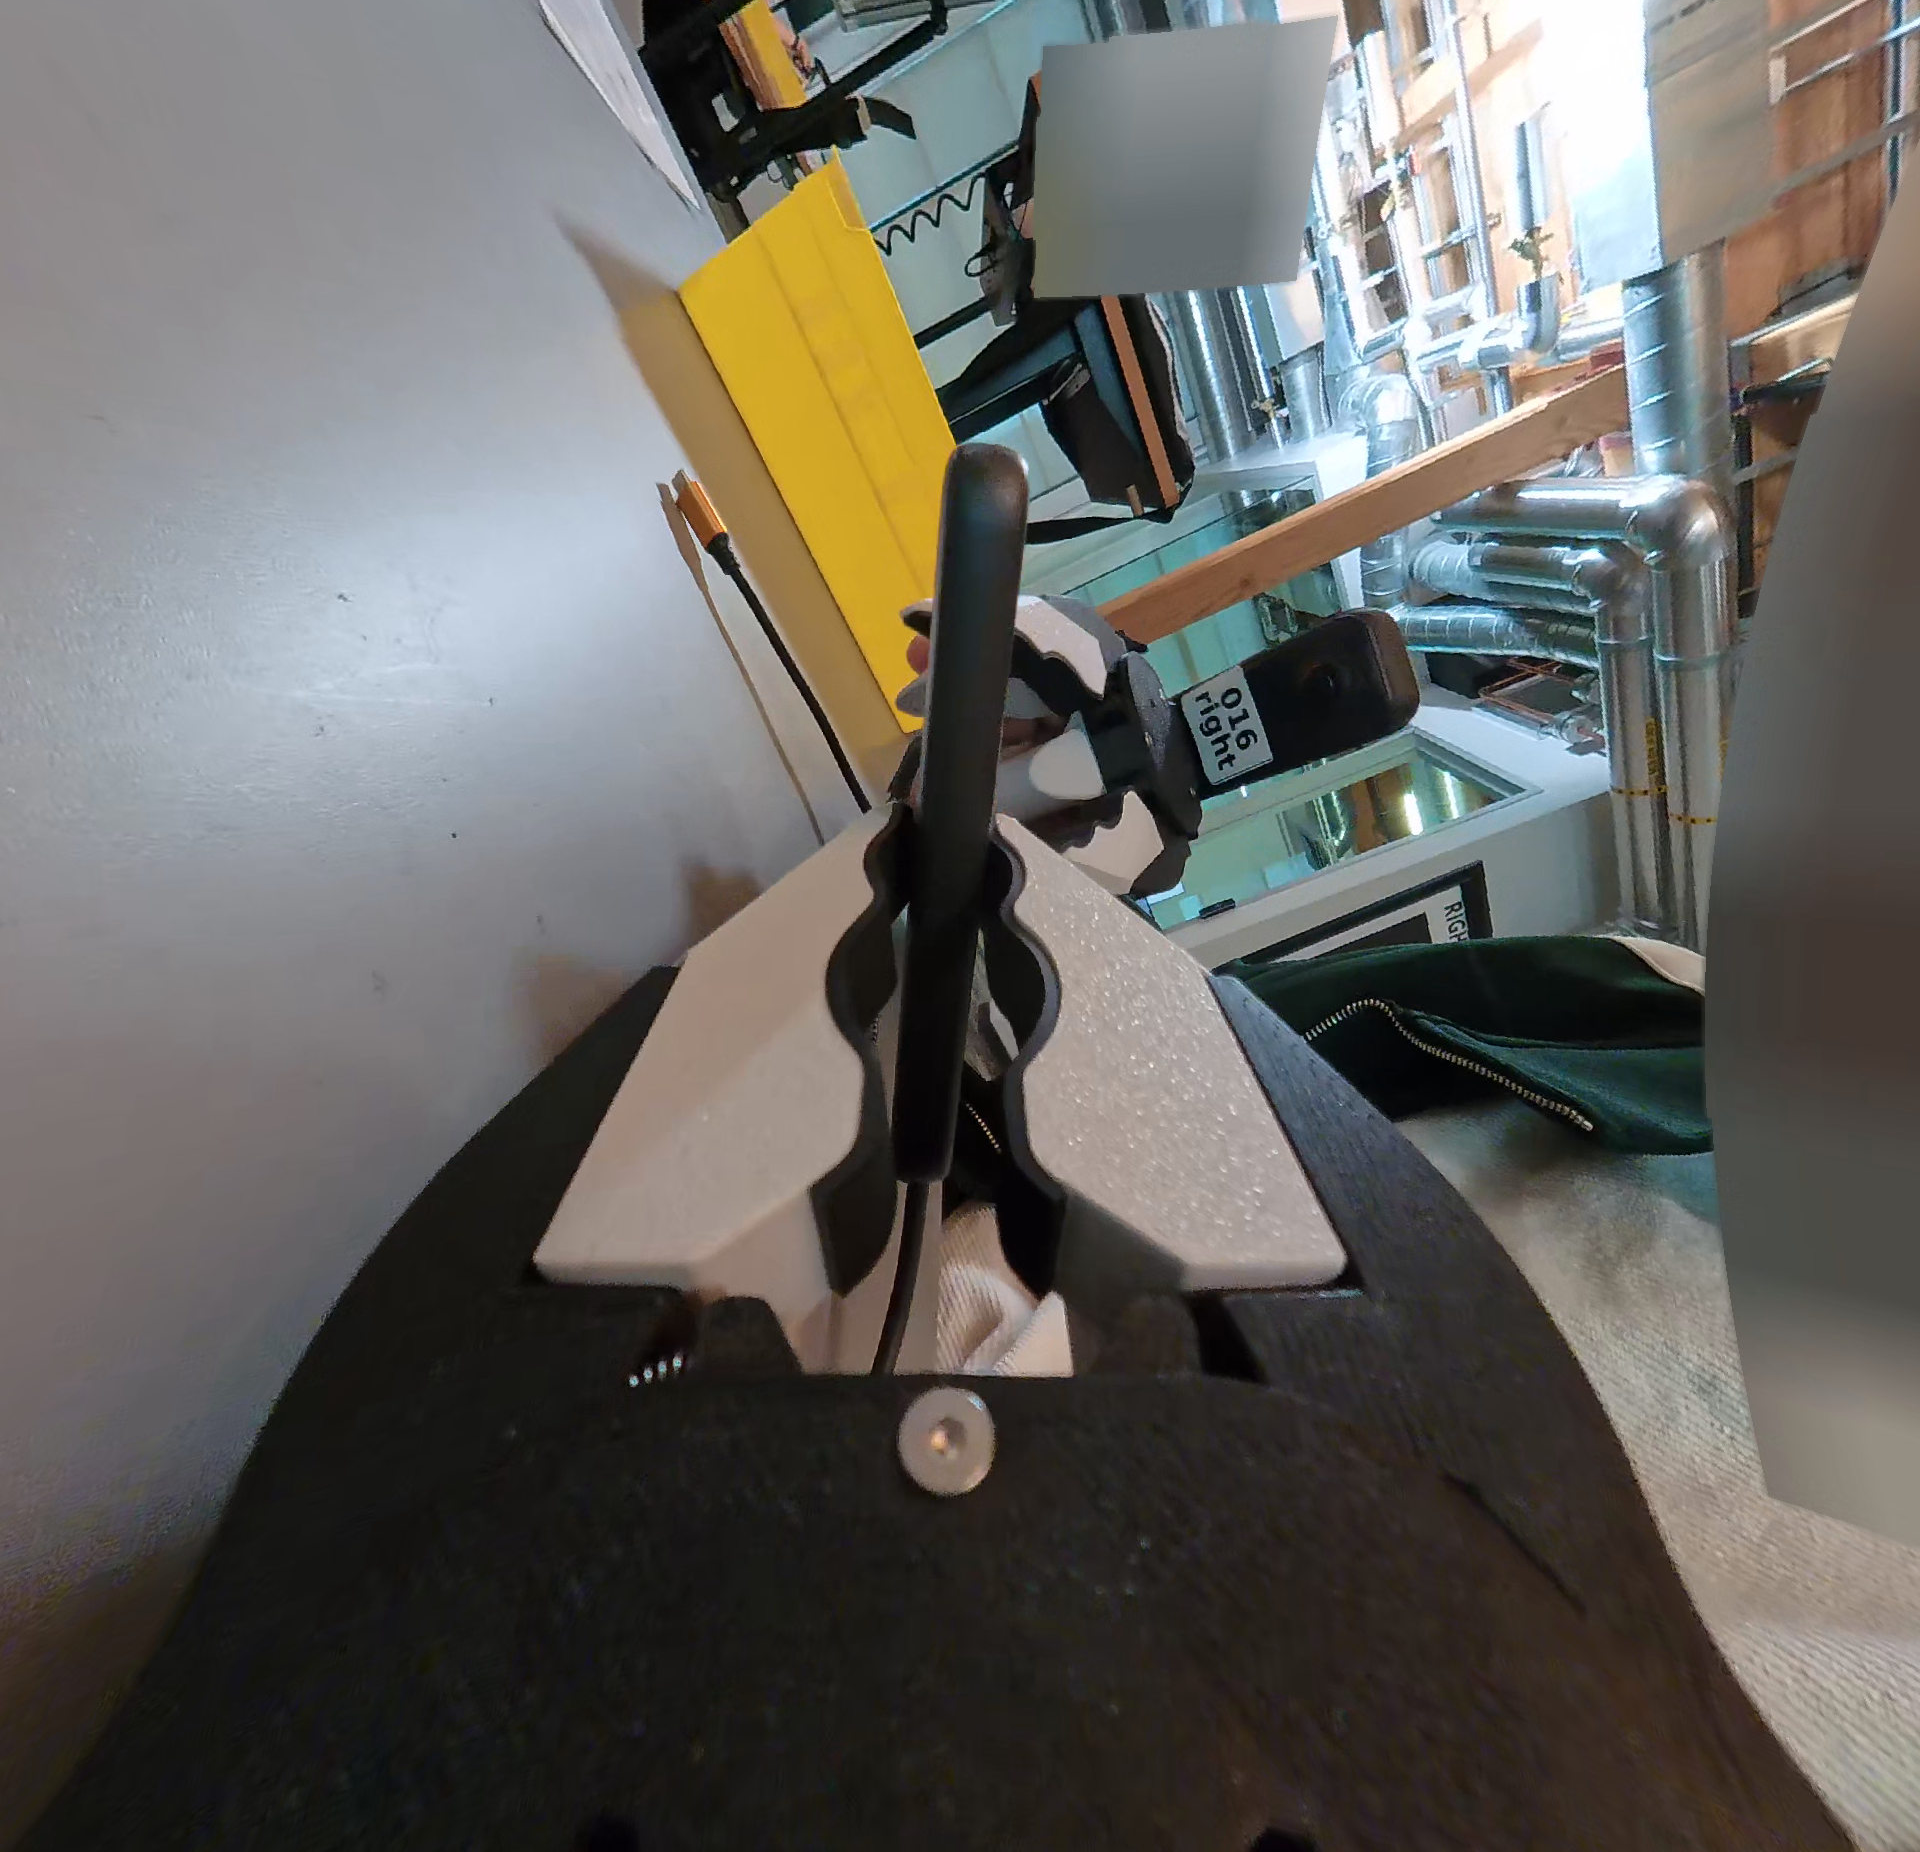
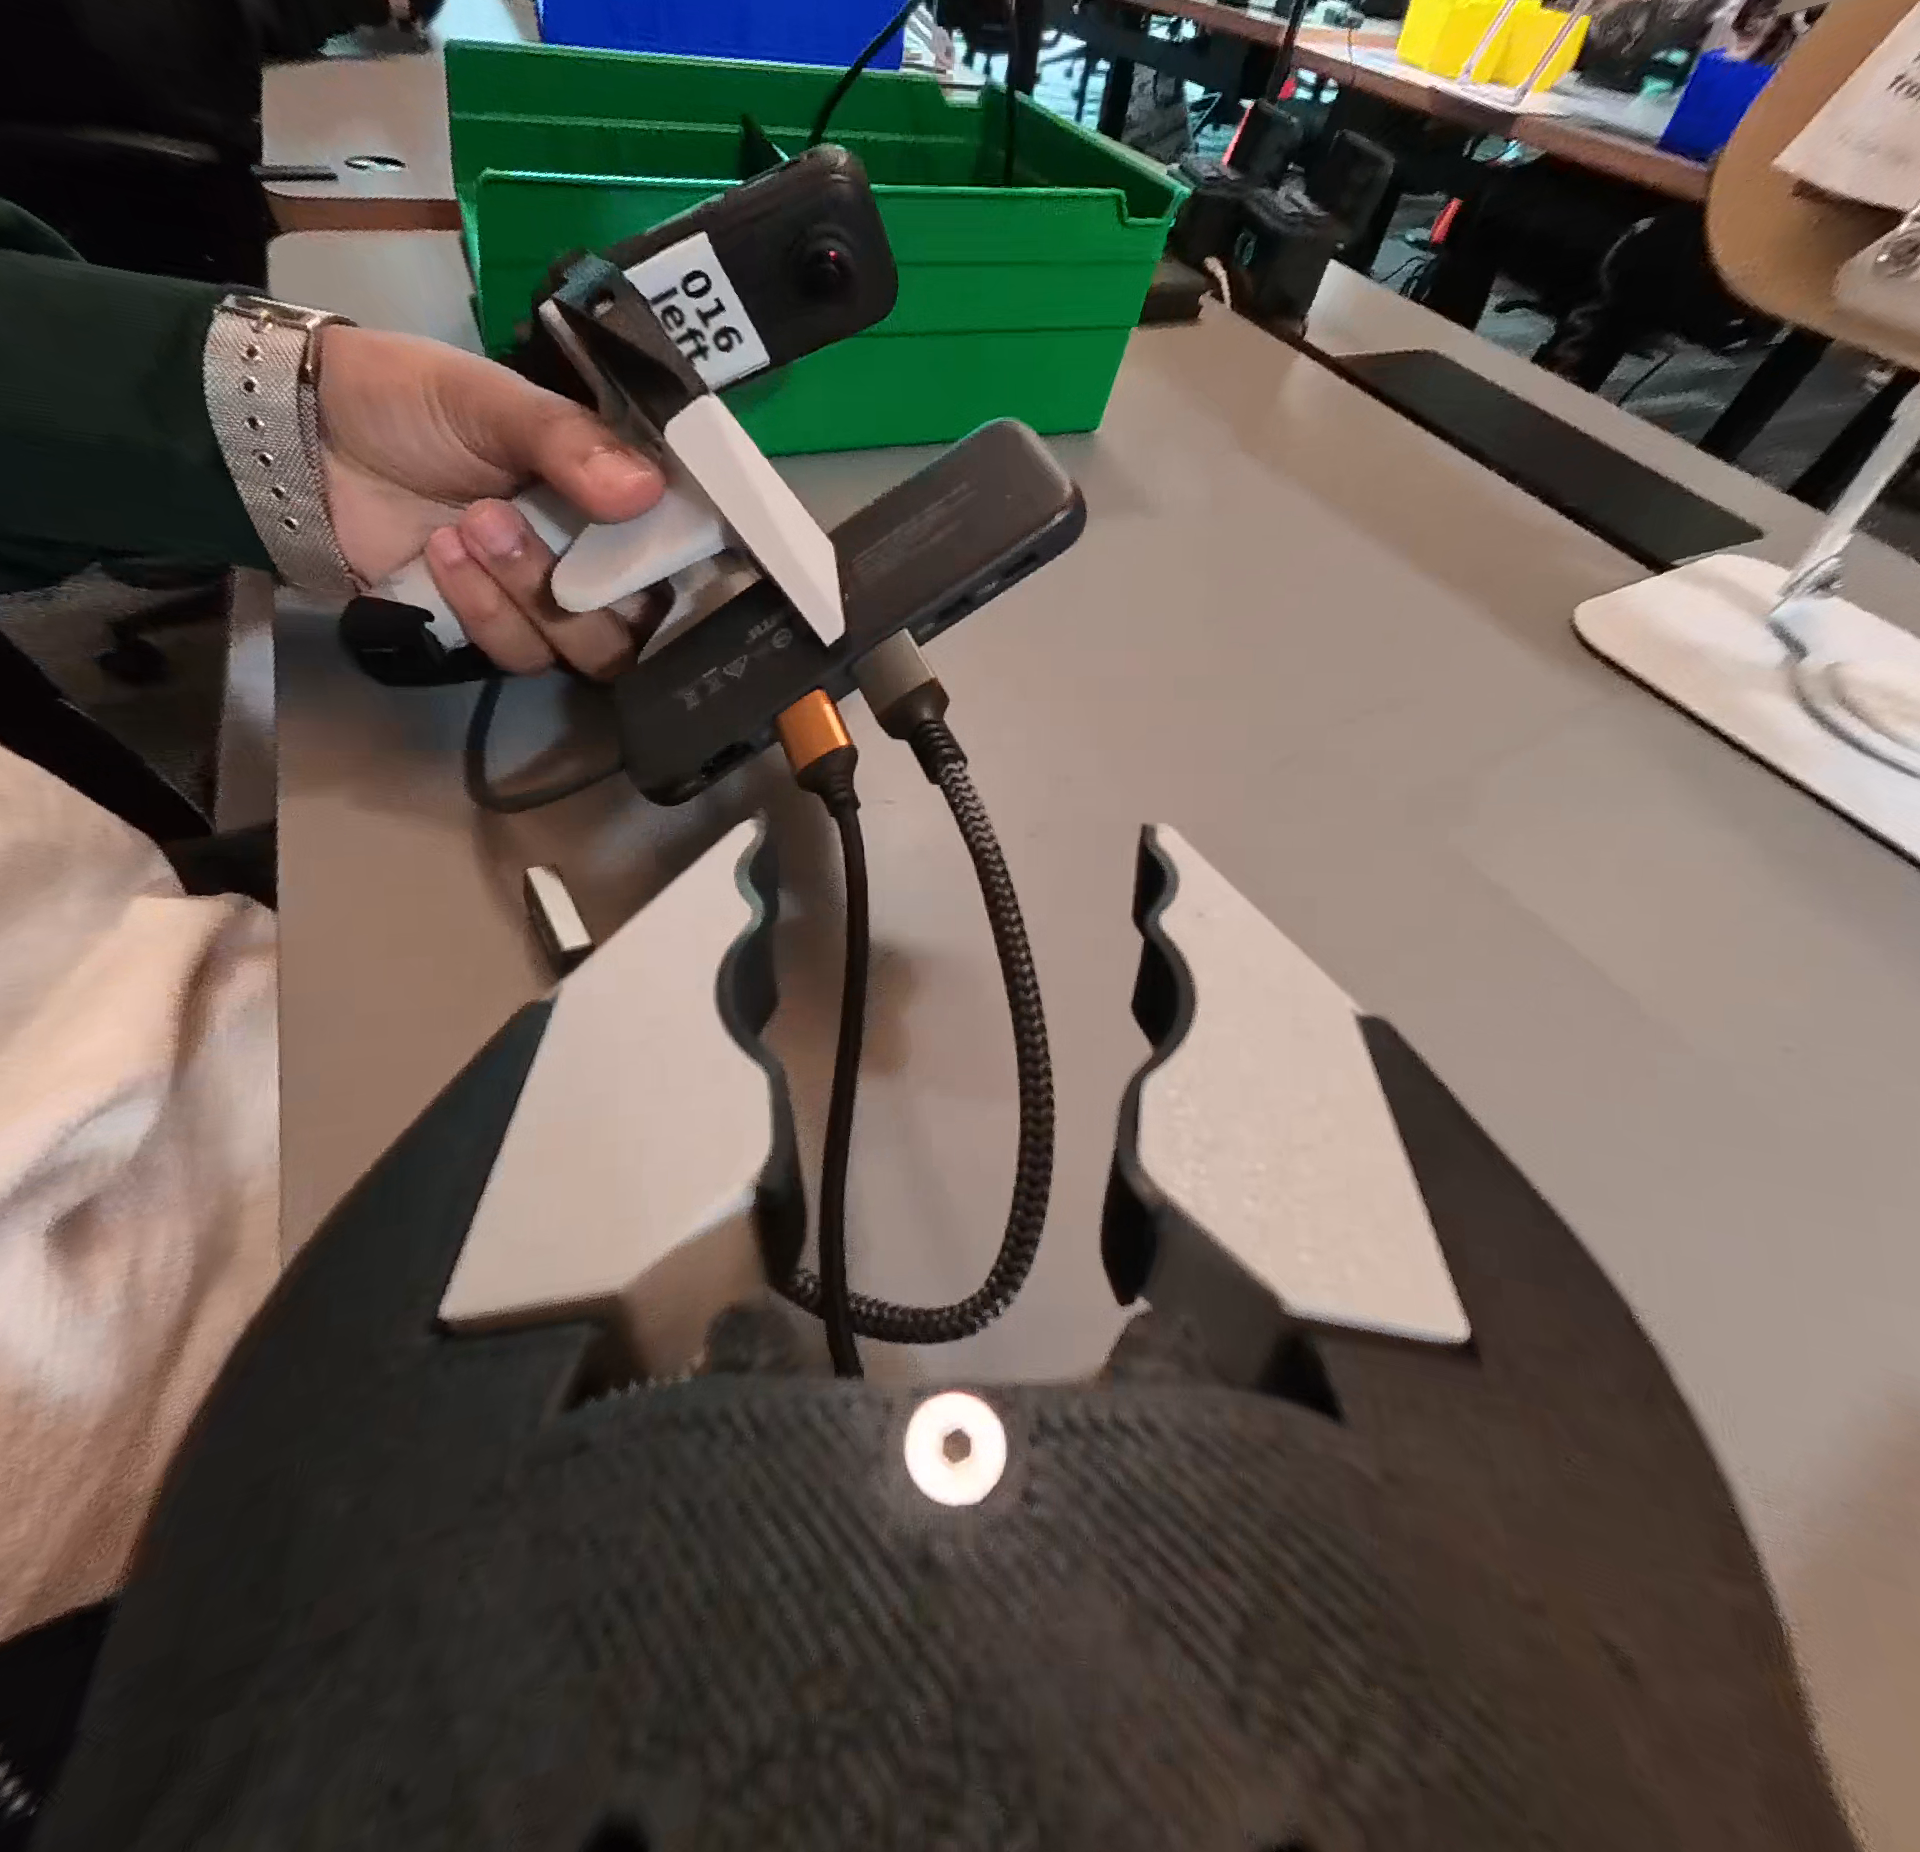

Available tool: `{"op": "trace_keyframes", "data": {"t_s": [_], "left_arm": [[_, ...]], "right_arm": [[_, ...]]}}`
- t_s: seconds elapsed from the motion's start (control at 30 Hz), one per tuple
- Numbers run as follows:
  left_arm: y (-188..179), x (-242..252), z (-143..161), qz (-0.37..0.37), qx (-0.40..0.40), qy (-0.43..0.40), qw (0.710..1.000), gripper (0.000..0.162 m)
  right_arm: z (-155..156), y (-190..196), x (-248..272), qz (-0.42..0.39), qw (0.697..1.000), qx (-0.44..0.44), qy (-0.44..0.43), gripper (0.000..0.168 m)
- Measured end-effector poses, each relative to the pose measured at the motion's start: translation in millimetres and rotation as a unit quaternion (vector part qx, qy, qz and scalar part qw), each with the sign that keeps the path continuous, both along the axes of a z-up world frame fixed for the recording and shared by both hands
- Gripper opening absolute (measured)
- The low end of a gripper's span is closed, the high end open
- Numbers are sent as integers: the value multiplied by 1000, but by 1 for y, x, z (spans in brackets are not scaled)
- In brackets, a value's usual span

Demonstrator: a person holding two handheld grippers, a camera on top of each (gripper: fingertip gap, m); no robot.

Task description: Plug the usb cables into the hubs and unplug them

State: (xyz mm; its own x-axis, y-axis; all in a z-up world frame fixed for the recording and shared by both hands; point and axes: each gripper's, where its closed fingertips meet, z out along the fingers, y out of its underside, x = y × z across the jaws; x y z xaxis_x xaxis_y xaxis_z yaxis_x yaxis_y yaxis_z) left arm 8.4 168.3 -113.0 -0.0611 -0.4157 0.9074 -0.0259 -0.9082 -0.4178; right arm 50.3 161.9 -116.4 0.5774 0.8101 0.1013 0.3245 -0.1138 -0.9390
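My left gripper [image 1: 948, 831] is shut on a black USB hub [image 1: 966, 659], seen edge-on and sticking up past the fingertips. In the right wrist view the hub [image 2: 935, 545] is held tilted above the grey table [image 2: 1351, 815] by the left gripper [image 2: 769, 535]. An orange plug [image 2: 816, 727] on a black cable and a grey plug [image 2: 899, 675] on a braided cable sit in the hub's side ports. My right gripper [image 2: 951, 831] is open below the hub, with both cables running between its fingers, touching neither. The right gripper also shows in the left wrist view [image 1: 1039, 711].
Green bins [image 2: 935, 275] and a blue bin [image 2: 707, 5] stand behind the hub. A white stand base [image 2: 1714, 649] and a black mat [image 2: 1538, 441] are at right. A small silver piece [image 2: 556, 914] lies on the table. A loose orange plug [image 1: 698, 514] lies by a yellow bin [image 1: 821, 431].
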Motion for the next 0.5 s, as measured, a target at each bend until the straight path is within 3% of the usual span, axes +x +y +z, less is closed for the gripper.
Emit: {"op": "trace_keyframes", "data": {"t_s": [0.27, 0.5], "left_arm": [[-5, 2, -1, -14, 4, 3, 1000, 10], [-8, 3, -1, -22, 5, 3, 1000, 10]], "right_arm": [[-11, -8, -10, 24, 999, 10, -47, 63], [-17, -8, -7, 22, 997, 5, -71, 31]]}}
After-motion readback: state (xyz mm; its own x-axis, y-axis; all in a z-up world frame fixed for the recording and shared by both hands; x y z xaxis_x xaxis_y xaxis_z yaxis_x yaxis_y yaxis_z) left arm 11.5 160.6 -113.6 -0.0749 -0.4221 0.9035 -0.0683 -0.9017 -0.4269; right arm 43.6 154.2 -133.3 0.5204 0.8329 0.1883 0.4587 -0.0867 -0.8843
